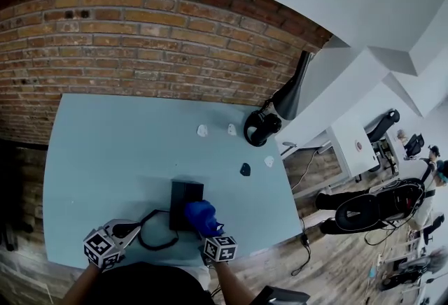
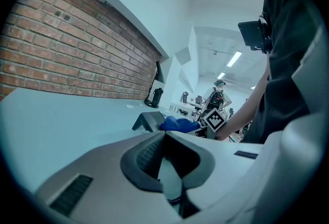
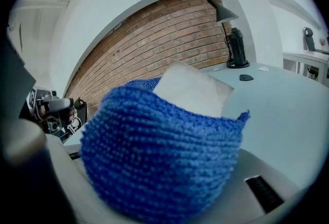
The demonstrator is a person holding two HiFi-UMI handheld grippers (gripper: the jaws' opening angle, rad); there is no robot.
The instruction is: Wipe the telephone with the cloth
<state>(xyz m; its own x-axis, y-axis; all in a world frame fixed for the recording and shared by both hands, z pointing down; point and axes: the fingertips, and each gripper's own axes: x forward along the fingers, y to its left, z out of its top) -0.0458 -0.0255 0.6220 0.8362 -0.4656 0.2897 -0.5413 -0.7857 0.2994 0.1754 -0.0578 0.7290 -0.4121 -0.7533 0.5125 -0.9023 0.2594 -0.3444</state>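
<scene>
Wipe under way, not finished. Your right claw (image 1: 208, 229) was clamped on the blue cloth (image 1: 200, 214), which bulged out over both jaws and filled the right gripper view. The bundle sat just ahead of that claw, pressed on the near right corner of the telephone (image 1: 183, 195). The far part of the telephone's top, beyond the cloth, lay bare; how much of it had been wiped could not be told from its look, so count that part and the left edge as left to do. The black telephone lay directly ahead of the right claw and well to the right of the left claw (image 1: 120, 232), on the table (image 1: 112, 150). Its long axis ran away from you toward the brick wall (image 1: 140, 45). From the left gripper view its far end looked propped up, so the face likely sloped down toward you. Your left claw was drawn narrow, tips meeting. The cord (image 1: 150, 237) looped from it back to the telephone, with a dark bit low between the jaws; whether that was gripped could not be told.
</scene>
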